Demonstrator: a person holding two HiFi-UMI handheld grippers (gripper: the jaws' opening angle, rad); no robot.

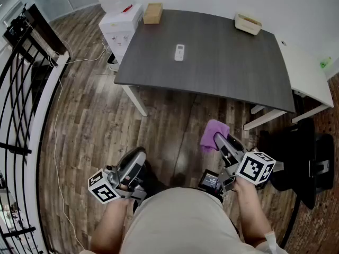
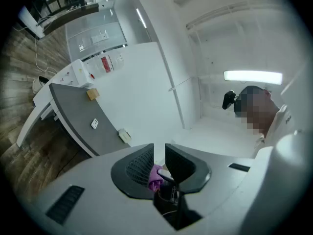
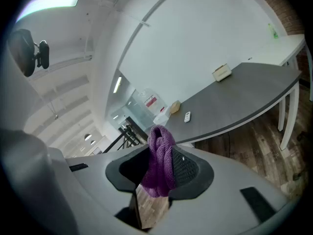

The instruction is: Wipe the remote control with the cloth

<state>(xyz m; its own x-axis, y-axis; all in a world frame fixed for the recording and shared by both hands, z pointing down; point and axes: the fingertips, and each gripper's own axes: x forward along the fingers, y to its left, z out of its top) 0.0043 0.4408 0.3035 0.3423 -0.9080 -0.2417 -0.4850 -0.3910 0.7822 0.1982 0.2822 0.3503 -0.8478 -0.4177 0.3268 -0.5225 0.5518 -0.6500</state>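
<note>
The white remote control [image 1: 179,52] lies flat on the dark grey table [image 1: 222,67], far ahead of both grippers. It shows small in the left gripper view [image 2: 95,124] and in the right gripper view [image 3: 187,116]. My right gripper [image 1: 218,139] is shut on a bunched purple cloth [image 1: 212,135], which hangs between its jaws [image 3: 160,161], held over the wooden floor in front of the table. My left gripper [image 1: 140,156] is held low at the left, shut and with nothing in it. A bit of the purple cloth [image 2: 155,175] shows past its narrow jaw gap.
On the table's far edge stand a cardboard box [image 1: 152,13] and a beige tray [image 1: 248,24]. A white water dispenser [image 1: 121,23] stands at the table's left end, and a white desk [image 1: 310,73] adjoins on the right. There is a black railing [image 1: 21,89] at left and a black chair [image 1: 312,157] at right.
</note>
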